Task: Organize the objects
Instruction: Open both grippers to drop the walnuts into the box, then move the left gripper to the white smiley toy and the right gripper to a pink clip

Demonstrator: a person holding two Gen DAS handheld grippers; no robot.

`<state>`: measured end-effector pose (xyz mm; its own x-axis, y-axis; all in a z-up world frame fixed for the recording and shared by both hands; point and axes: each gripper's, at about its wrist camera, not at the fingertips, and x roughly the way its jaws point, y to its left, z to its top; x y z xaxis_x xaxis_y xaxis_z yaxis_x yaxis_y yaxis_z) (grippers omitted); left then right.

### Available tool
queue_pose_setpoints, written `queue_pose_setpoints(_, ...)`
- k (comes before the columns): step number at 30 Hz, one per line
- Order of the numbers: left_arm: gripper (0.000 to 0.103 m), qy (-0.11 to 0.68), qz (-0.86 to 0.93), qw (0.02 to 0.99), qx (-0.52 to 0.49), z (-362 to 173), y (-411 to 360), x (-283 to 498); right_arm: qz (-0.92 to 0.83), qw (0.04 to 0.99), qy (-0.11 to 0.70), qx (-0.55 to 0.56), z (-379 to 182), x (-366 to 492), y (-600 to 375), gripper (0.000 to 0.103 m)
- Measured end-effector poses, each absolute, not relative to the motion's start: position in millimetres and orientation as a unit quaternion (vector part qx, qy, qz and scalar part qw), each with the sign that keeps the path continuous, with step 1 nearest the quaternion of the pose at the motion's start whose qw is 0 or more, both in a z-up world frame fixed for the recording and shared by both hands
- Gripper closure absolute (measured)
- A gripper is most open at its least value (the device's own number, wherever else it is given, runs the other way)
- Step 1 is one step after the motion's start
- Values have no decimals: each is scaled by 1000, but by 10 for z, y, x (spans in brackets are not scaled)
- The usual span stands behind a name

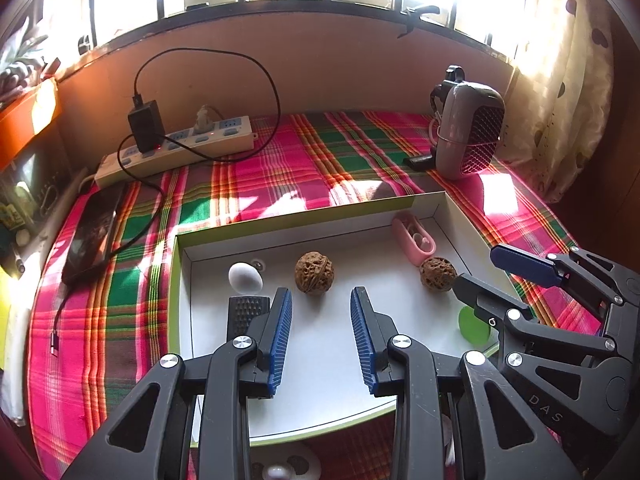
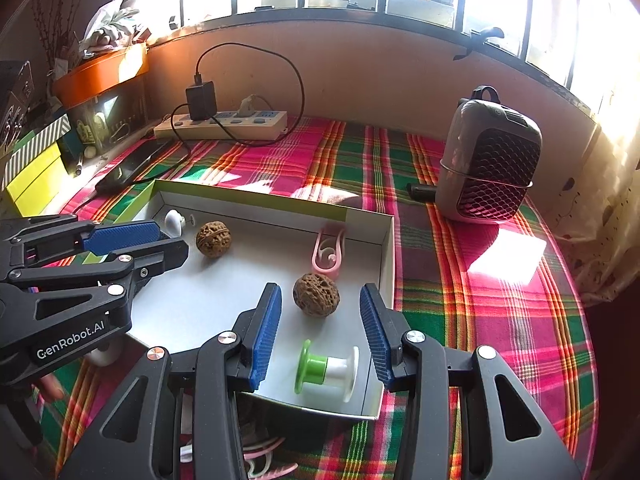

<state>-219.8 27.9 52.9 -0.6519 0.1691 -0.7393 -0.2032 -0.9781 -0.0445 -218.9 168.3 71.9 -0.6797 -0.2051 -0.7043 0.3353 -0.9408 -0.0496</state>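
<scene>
A shallow white box (image 1: 304, 216) with a green rim lies on the plaid cloth. Inside are two walnuts (image 1: 314, 272) (image 1: 438, 274), a white egg-shaped piece (image 1: 245, 278), a pink clip (image 1: 414, 240), a black ribbed piece (image 1: 248, 312) and a green-and-white spool (image 2: 326, 368). My left gripper (image 1: 322, 340) hangs open over the box floor, just short of the middle walnut, with nothing between its pads. My right gripper (image 2: 320, 332) is open above the spool, whose ends stay apart from the pads. A walnut (image 2: 316, 294) sits just ahead of its tips.
A power strip (image 1: 180, 148) with a black charger and cable lies at the back left, a phone (image 1: 94, 236) beside it. A grey grilled device (image 2: 490, 160) stands at the back right. Pink clips (image 2: 260, 464) lie in front of the box. Window wall behind, curtain at the right.
</scene>
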Motion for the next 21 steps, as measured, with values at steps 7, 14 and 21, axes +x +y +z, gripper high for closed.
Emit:
queue_pose_setpoints(7, 74, 22, 914, 102, -392, 593, 250, -1981, -917, 145, 73, 364, 776, -2042, 1748, 61)
queue_pose_setpoints(14, 74, 20, 916, 106, -385, 639, 215, -1775, -921, 143, 66, 357, 818, -1863, 1788, 61)
queue_pose_setpoints(21, 74, 12, 920, 96, -380, 625, 89, -1549, -924, 136, 54, 353, 850, -1680, 1867, 60)
